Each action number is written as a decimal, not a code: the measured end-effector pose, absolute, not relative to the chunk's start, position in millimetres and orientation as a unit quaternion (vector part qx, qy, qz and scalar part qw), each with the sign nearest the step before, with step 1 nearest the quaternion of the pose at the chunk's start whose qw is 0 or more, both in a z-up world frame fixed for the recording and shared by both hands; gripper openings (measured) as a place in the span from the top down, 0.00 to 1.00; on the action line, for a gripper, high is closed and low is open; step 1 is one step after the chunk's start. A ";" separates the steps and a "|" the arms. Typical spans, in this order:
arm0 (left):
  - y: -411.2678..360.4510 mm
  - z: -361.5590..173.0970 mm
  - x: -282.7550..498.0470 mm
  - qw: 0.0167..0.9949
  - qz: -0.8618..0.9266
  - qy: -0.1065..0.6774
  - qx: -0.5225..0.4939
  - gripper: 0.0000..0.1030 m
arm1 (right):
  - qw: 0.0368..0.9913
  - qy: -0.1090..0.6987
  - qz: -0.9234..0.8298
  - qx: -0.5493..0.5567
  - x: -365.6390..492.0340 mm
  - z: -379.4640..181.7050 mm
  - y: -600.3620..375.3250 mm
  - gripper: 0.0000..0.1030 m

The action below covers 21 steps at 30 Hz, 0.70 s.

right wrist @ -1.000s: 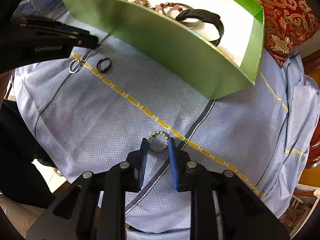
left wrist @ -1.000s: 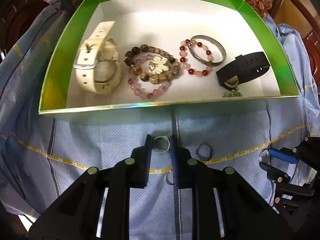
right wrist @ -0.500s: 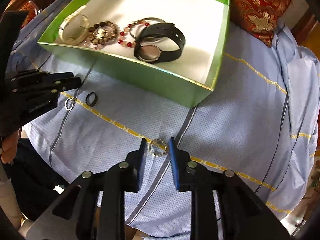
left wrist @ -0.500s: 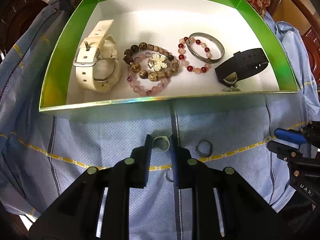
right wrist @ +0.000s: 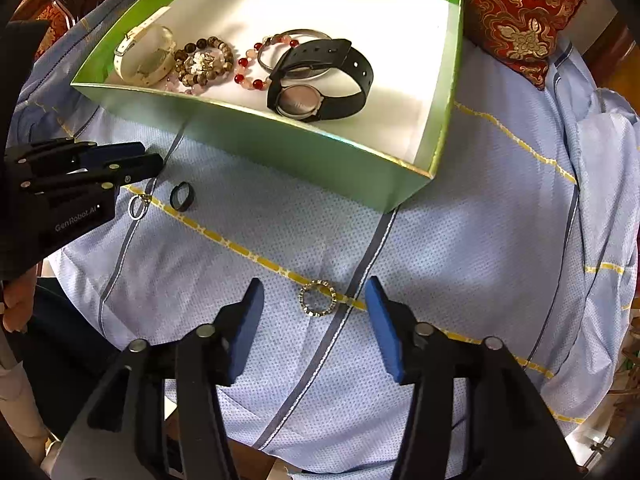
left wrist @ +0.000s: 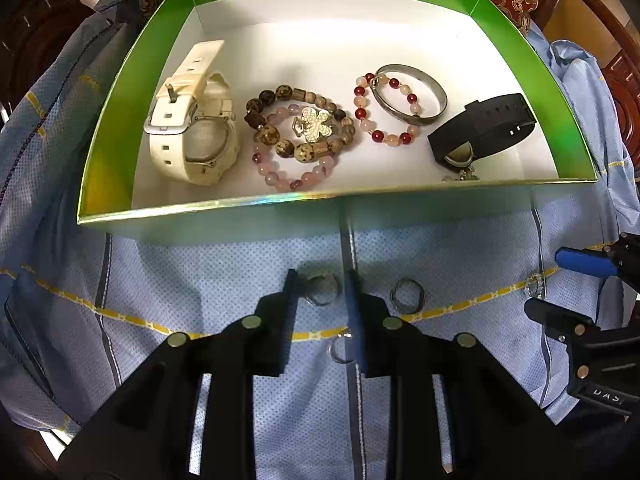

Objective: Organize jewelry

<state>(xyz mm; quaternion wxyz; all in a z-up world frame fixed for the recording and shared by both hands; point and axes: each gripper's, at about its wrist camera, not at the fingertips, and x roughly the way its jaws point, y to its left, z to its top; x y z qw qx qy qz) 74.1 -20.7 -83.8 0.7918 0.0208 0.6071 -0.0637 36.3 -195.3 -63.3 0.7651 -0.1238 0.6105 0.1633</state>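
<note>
A green box [left wrist: 108, 128] [right wrist: 304, 152] holds a white watch [left wrist: 192, 136], bead bracelets [left wrist: 300, 132], a silver bangle [left wrist: 430, 92] and a black watch [right wrist: 320, 80]. My left gripper [left wrist: 320, 284] is shut on a silver ring [left wrist: 320, 290] just above the blue cloth, in front of the box. A dark ring [left wrist: 407, 295] [right wrist: 182, 196] lies to its right and a thin ring [left wrist: 338, 350] [right wrist: 136, 206] under it. My right gripper [right wrist: 316, 312] is open around a sparkly ring [right wrist: 318, 297] that lies on the cloth.
A blue cloth [right wrist: 460, 240] with yellow lines covers the table. A red patterned cushion [right wrist: 520, 20] lies behind the box. The right gripper shows at the right edge of the left wrist view [left wrist: 580, 292].
My right gripper has opened and let go of the sparkly ring, which now lies on the cloth. The left gripper has stayed shut on the silver ring.
</note>
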 end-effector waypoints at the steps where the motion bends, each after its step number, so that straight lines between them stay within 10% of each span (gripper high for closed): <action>1: -21.6 -84.2 73.6 0.792 -0.063 0.606 0.024 0.74 | 0.765 0.610 0.163 -0.125 36.6 -63.3 -193.9 0.48; 21: -27.2 -85.4 71.1 0.793 -0.059 0.604 0.040 0.72 | 0.757 0.615 0.155 -0.157 15.6 -96.1 -170.3 0.48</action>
